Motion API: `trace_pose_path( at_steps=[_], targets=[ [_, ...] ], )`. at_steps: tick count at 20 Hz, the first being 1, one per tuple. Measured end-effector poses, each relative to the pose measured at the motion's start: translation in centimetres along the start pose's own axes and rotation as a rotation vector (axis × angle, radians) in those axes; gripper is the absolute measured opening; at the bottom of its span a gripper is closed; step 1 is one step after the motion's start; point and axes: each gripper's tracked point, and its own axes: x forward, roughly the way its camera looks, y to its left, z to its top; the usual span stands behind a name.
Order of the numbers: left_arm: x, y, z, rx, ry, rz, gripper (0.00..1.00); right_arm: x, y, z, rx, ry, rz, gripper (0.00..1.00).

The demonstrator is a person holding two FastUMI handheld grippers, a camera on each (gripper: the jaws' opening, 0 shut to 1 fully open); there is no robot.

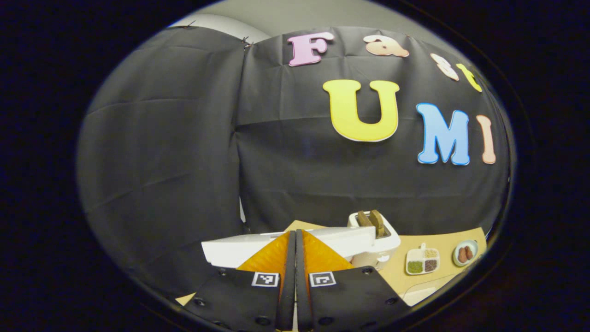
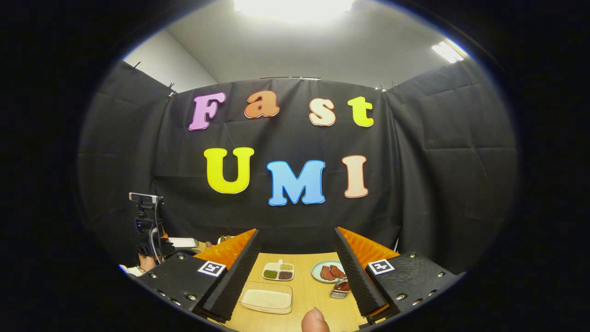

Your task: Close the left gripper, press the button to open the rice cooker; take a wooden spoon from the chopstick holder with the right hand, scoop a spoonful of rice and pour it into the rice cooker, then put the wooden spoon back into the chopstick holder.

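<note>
My left gripper point(image 1: 295, 235) is shut with nothing between its fingers, and it hovers just in front of the white rice cooker point(image 1: 221, 252), whose lid is down. To the right of the cooker stands the white chopstick holder point(image 1: 379, 244) with wooden spoons point(image 1: 371, 221) sticking up. My right gripper point(image 2: 296, 233) is open and empty above the wooden table point(image 2: 313, 299). A clear container of rice point(image 2: 267, 299) lies on the table between its fingers. The other gripper point(image 2: 147, 226), in a hand, appears far left in the right gripper view, beside a white edge of the cooker point(image 2: 183, 242).
A white divided dish of grains point(image 2: 279, 272) point(image 1: 422, 261) and a plate of reddish food point(image 2: 328, 272) point(image 1: 465, 253) sit farther back. A small dish point(image 2: 340, 288) lies beside the right finger. A thumb point(image 2: 315, 320) shows at the bottom edge. Black cloth walls enclose the table.
</note>
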Motion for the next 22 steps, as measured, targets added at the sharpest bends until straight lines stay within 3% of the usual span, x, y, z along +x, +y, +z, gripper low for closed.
trace_pose_path(
  at_steps=[5, 12, 13, 15, 19, 22],
  targets=[
    [-6.6, -2.0, 2.4, -0.033, -0.029, -0.057, 0.1, -0.4, -1.3, 0.3, 0.029, -0.01, 0.023, 0.96],
    [-20.9, -3.8, 8.6, -0.099, -0.155, -0.099, 0.07, -0.8, -5.2, 0.0, 0.075, -0.023, 0.086, 0.96],
    [-22.8, -4.2, 9.5, -0.104, -0.178, -0.106, 0.11, -0.6, -6.2, 0.1, 0.086, -0.024, 0.092, 0.96],
    [-27.2, -5.2, 10.9, -0.117, -0.226, -0.118, 0.07, -0.5, -8.0, 0.2, 0.102, -0.034, 0.105, 0.96],
    [-32.8, -7.6, 11.6, -0.076, -0.274, -0.135, 0.12, -0.1, -10.9, -0.3, 0.102, -0.055, 0.118, 0.96],
    [-36.3, -10.0, 10.9, -0.022, -0.281, -0.143, 0.33, 0.3, -11.7, -1.2, 0.13, -0.049, 0.142, 0.96]
  ],
)
